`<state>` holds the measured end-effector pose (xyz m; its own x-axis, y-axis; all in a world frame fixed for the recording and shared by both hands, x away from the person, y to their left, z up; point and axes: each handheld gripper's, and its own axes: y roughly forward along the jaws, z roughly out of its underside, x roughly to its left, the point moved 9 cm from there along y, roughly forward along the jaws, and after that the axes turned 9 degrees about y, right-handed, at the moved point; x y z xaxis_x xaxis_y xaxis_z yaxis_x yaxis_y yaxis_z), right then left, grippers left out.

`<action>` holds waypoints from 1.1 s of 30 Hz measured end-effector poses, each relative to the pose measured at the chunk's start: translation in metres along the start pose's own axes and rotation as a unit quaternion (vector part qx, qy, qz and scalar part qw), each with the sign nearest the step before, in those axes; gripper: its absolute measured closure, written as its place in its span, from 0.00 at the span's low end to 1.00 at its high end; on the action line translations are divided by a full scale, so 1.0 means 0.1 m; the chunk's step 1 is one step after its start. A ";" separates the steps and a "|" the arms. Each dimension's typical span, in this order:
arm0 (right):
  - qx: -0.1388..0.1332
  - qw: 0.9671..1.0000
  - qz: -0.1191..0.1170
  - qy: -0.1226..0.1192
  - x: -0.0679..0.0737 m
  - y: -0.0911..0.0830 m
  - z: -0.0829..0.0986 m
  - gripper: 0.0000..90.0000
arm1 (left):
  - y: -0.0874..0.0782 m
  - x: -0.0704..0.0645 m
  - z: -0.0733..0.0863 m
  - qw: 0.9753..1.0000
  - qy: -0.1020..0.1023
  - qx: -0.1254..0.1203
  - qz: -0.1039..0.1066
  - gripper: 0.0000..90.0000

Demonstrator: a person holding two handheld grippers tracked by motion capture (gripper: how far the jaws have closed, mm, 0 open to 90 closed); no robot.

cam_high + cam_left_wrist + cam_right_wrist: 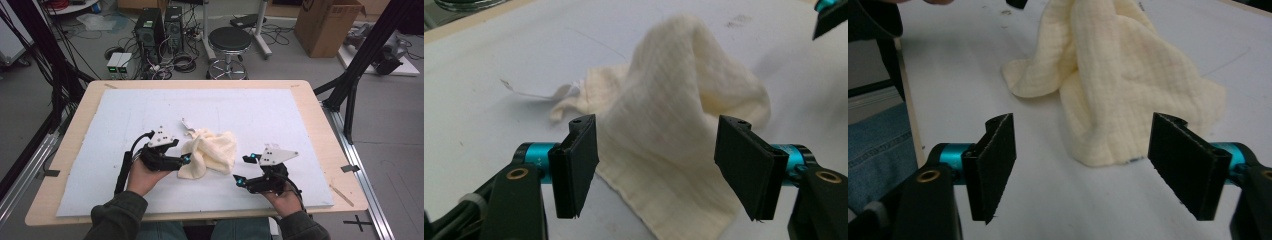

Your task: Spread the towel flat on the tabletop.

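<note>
High view shows a crumpled cream cloth (pixel 210 152) lying near the middle of the white mat (pixel 125 120) on the counter (pixel 75 115). Left tongs (pixel 186 160) touch its left edge, jaws wide apart and holding nothing (left gripper view shows the cloth (pixel 674 130) rising between them). Right tongs (pixel 246 169) are near its right side, also wide open and empty.
</note>
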<state>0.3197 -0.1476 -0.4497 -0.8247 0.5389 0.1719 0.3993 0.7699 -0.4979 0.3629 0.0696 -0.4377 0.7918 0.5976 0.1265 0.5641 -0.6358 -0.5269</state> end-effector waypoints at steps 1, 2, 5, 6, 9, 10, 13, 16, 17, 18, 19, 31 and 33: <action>0.002 1.000 -0.009 -0.002 0.03 0.04 -0.01 0.41 | 0.01 -0.03 0.04 1.000 0.003 0.001 0.004 0.40; 0.006 1.000 -0.014 -0.007 0.05 0.08 -0.02 0.45 | 0.01 -0.07 0.09 1.000 0.006 0.006 0.008 0.42; 0.016 0.999 -0.031 -0.015 0.11 0.15 -0.03 0.55 | 0.06 -0.17 0.21 0.999 0.013 0.021 0.035 0.51; 0.023 0.999 -0.035 -0.020 0.13 0.21 -0.03 0.58 | 0.08 -0.19 0.24 0.999 0.016 0.025 0.038 0.55; 0.061 0.997 -0.038 -0.027 0.14 0.40 0.03 0.68 | 0.15 -0.26 0.32 0.997 0.029 0.044 0.055 0.65; 0.061 0.997 -0.038 -0.027 0.14 0.40 0.03 0.68 | 0.16 -0.28 0.33 0.996 0.035 0.048 0.064 0.65; 0.086 0.995 -0.031 -0.028 0.10 0.52 0.07 0.69 | 0.20 -0.32 0.37 0.994 0.044 0.061 0.073 0.68; 0.103 0.994 -0.009 -0.030 -0.02 0.63 0.09 0.70 | 0.24 -0.33 0.45 0.992 0.055 0.087 0.077 0.67; 0.116 0.993 0.002 -0.025 -0.08 0.68 0.11 0.72 | 0.26 -0.33 0.48 0.990 0.057 0.098 0.081 0.69; 0.119 0.992 0.004 -0.028 -0.10 0.69 0.12 0.73 | 0.27 -0.33 0.49 0.990 0.056 0.102 0.081 0.69; 0.119 0.992 0.004 -0.028 -0.10 0.69 0.12 0.73 | 0.28 -0.32 0.49 0.990 0.052 0.101 0.085 0.69; 0.135 0.991 0.001 -0.026 -0.23 0.79 0.12 0.97 | 0.28 -0.26 0.48 0.991 0.060 0.099 0.065 0.98; 0.131 0.991 -0.003 -0.026 -0.23 0.74 0.09 0.97 | 0.23 -0.23 0.45 0.993 0.056 0.089 0.059 0.98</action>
<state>0.3650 -0.1065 -0.4978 -0.8488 0.5113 0.1342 0.2830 0.6539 -0.7017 0.3471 0.0632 -0.4903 0.8761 0.4605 0.1428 0.4242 -0.5954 -0.6824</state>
